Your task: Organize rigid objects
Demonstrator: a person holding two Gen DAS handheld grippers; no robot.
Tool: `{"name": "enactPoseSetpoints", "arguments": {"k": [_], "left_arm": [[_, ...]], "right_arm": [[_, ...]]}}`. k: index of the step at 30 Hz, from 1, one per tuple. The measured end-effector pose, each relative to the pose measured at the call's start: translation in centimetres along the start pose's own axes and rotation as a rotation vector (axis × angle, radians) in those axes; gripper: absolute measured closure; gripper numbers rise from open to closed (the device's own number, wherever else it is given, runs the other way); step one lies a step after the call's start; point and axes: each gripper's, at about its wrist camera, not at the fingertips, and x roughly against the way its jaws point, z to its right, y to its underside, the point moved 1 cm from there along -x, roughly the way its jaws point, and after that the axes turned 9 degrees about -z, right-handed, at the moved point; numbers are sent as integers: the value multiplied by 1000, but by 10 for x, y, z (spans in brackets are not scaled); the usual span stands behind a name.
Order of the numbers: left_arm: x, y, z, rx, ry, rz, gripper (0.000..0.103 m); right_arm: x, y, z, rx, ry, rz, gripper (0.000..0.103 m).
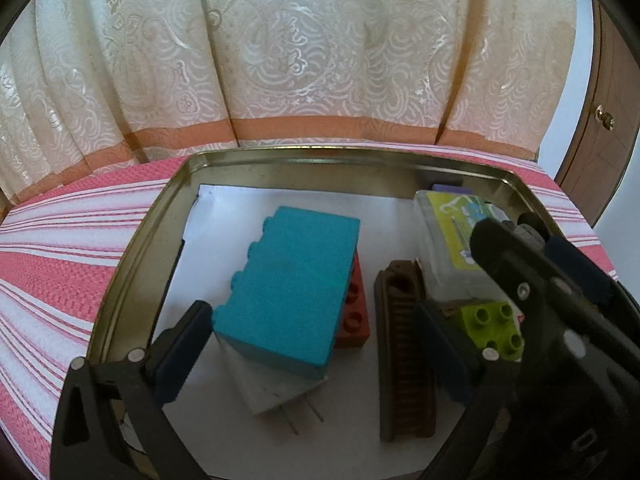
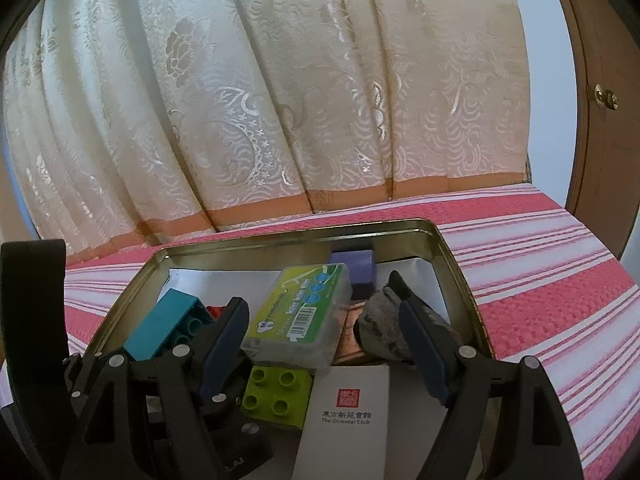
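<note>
A metal tin [image 1: 132, 264] lined with white paper holds the objects. My left gripper [image 1: 312, 348] is open, its fingers either side of a teal block [image 1: 288, 288] that leans on a red brick [image 1: 354, 308] and a white plug [image 1: 280, 394]. My right gripper [image 2: 320, 336] is open over the tin [image 2: 460, 280]. Between its fingers lie a clear floss box [image 2: 300, 316], a lime-green brick [image 2: 278, 396] and a white card [image 2: 348, 416]. A grey stone [image 2: 380, 330] sits against its right finger.
A brown ribbed piece [image 1: 404, 360] lies right of the teal block, beside the lime-green brick [image 1: 490, 330] and floss box [image 1: 448, 236]. A purple block [image 2: 354, 270] stands at the tin's far wall. Red striped cloth [image 2: 540, 280] surrounds the tin; a curtain [image 1: 300, 48] hangs behind.
</note>
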Motion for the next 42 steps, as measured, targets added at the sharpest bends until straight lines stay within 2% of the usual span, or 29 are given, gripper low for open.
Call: {"name": "enactPoseSetpoints", "arguments": {"k": [5,8,15,20,24,27,36,42], "left_arm": [[-1,1,-2,12,15,-14,1],[-1,3,-3,14,29,-14,1],[1,4,-5,13,38,-13,1],[19,8,0,-18,-4,82,1],[35,11,-2,-32,-48,182,1],[45,14,-7,-30,-51,234,1],[57,20,-22,2,-34,288,1],[65,26,-19,-26,-50,331,1]], "right_arm": [[1,0,2,-12,4,2,22],[1,0,4,-23,10,1,16],[2,2,10,-56,1,0,15],[6,4,12,-76,18,12,15],[18,6,12,-87,43,78,15],[25,7,8,-72,51,119,15],[47,12,-9,-3,97,248,15],[57,16,-13,15,126,303,15]]}}
